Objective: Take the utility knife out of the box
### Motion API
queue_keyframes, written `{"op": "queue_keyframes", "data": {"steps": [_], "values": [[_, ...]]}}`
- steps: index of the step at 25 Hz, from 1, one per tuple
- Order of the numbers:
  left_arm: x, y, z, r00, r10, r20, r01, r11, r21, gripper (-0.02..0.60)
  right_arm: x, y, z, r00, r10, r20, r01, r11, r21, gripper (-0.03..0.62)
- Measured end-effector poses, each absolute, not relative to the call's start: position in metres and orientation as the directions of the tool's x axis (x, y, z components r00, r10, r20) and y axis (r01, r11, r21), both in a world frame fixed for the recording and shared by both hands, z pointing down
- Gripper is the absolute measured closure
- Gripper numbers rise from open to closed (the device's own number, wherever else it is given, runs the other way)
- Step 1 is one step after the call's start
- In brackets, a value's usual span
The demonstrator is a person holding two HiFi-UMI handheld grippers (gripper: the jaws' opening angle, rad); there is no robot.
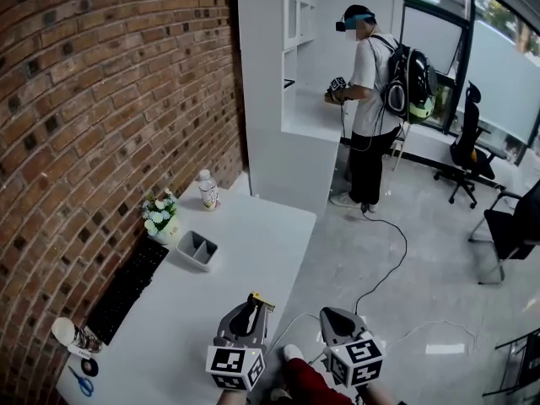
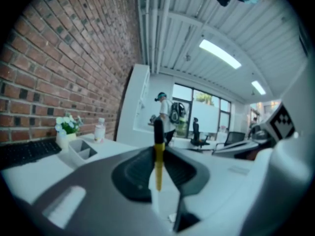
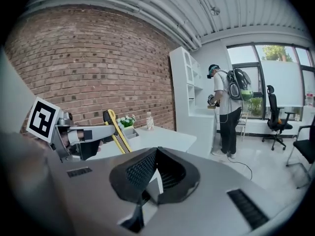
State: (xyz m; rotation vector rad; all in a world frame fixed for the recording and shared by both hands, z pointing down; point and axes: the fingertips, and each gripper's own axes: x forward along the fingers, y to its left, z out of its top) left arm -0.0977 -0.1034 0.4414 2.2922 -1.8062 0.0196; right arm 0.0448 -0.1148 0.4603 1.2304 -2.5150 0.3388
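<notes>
The rough brick wall (image 1: 101,99) bounds the smooth white counter (image 1: 253,234) on your left. The grey rectangular box (image 1: 197,250), divided into compartments, sits near the wall, well apart from both tools. Your left tool (image 1: 249,309) pinches the slim yellow-and-black utility knife (image 2: 158,156) above the counter's right edge, outside the box. Your right tool (image 3: 155,154) is pressed together, empty, beyond that edge above open glossy floor (image 1: 405,310).

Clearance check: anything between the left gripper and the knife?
Nothing visible. The left gripper is already shut on the knife, which is out of the box and well apart from it.
</notes>
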Motion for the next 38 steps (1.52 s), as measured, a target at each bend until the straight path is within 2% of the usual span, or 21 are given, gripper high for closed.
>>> {"op": "queue_keyframes", "data": {"steps": [12, 24, 38], "values": [[-0.074, -0.114, 0.448, 0.321, -0.937, 0.141, -0.938, -0.293, 0.185, 0.515, 0.074, -0.120, 0.458, -0.510, -0.767, 0.389, -0.842, 0.538, -0.042, 0.586], [-0.013, -0.130, 0.458, 0.402, -0.900, 0.170, -0.911, -0.374, 0.173, 0.515, 0.136, -0.132, 0.464, -0.440, -0.809, 0.390, -0.890, 0.452, -0.067, 0.586], [0.044, -0.151, 0.466, 0.427, -0.879, 0.214, -0.903, -0.402, 0.150, 0.515, 0.189, -0.153, 0.465, -0.434, -0.817, 0.381, -0.897, 0.430, -0.099, 0.586]]}}
